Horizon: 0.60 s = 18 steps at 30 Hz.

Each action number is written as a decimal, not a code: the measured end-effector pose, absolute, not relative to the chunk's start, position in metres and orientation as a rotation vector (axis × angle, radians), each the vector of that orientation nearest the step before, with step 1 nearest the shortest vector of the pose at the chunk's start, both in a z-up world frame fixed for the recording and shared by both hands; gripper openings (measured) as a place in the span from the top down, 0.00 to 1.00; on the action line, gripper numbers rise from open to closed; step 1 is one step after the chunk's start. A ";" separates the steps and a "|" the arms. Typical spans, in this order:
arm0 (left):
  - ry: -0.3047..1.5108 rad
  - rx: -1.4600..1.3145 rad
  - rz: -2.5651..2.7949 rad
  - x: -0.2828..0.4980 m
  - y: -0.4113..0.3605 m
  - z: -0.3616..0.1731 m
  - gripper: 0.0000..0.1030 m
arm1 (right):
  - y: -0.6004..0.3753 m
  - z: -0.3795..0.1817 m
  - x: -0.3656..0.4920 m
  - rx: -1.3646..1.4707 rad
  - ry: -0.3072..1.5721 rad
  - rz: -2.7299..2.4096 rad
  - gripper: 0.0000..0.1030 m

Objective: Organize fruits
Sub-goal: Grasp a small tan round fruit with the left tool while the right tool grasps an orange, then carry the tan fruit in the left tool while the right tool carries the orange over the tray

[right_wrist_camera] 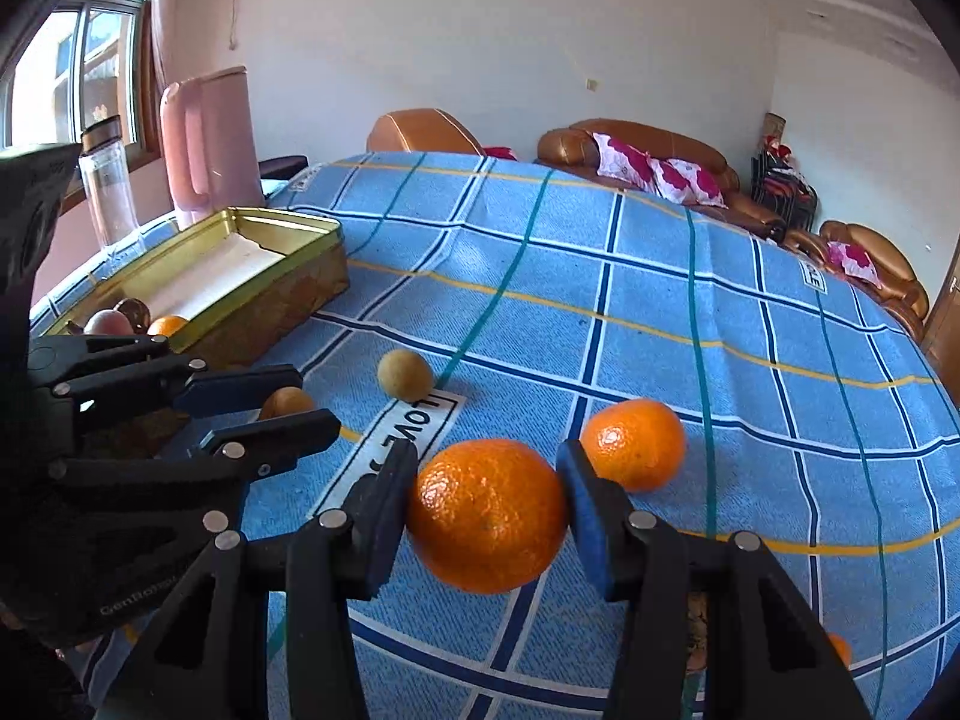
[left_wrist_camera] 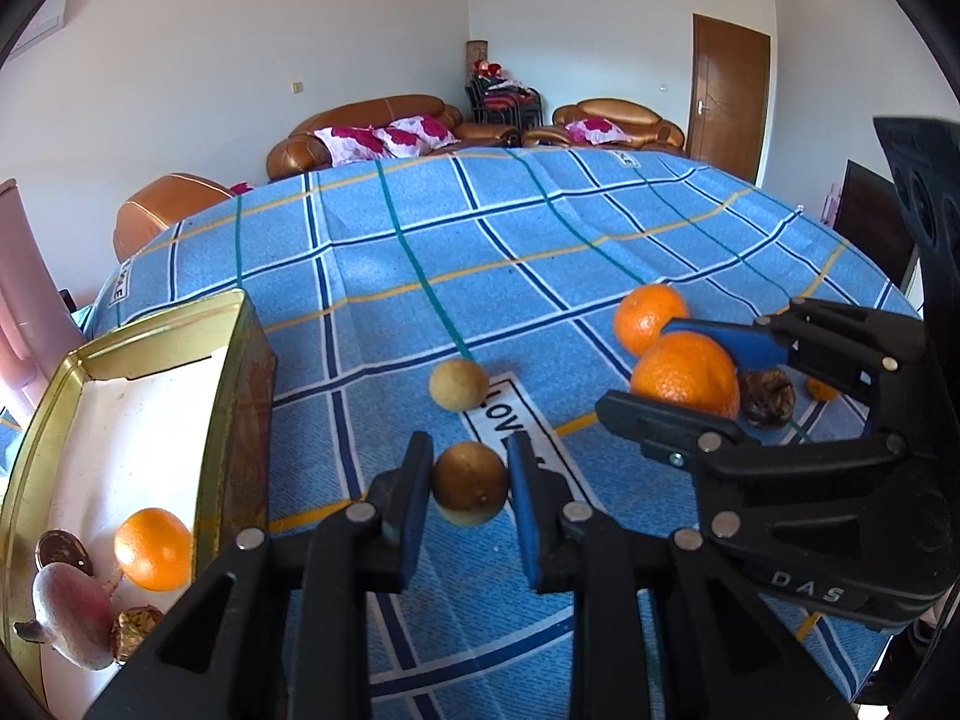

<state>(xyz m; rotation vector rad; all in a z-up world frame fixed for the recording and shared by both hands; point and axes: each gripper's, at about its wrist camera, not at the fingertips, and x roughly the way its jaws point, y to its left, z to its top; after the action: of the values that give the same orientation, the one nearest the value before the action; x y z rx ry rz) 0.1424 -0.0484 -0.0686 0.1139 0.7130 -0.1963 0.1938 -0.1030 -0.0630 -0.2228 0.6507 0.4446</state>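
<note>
My left tool (left_wrist_camera: 471, 489) is pinching a small brown fruit (left_wrist_camera: 470, 483), just off the tin's (left_wrist_camera: 231, 396) near corner. Right tool (right_wrist_camera: 486, 513) is squeezing a glossy, dimpled orange (right_wrist_camera: 487, 523) above the blue checked worktop (right_wrist_camera: 660, 276), second orange (right_wrist_camera: 634, 443) just beyond.

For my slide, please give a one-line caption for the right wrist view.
Right tool holds an orange above the blue checked cloth, a second orange behind it.

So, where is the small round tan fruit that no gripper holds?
The small round tan fruit lies on the blue checked tablecloth, just beyond the white label.
</note>
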 end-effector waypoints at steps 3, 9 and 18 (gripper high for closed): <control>0.682 0.119 -0.194 0.137 -0.049 -0.065 0.74 | -0.104 -0.060 0.191 -0.219 0.628 0.451 0.51; 0.623 0.104 -0.205 0.129 -0.044 -0.058 0.74 | -0.105 -0.055 0.183 -0.215 0.575 0.471 0.51; 0.554 0.103 -0.194 0.119 -0.042 -0.051 0.74 | -0.105 -0.049 0.173 -0.216 0.508 0.489 0.51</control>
<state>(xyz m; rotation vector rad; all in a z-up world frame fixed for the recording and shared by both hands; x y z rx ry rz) 0.1188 -0.0422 -0.0512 0.1032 0.5545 -0.1939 0.1729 -0.1049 -0.0491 -0.2164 0.5082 0.4889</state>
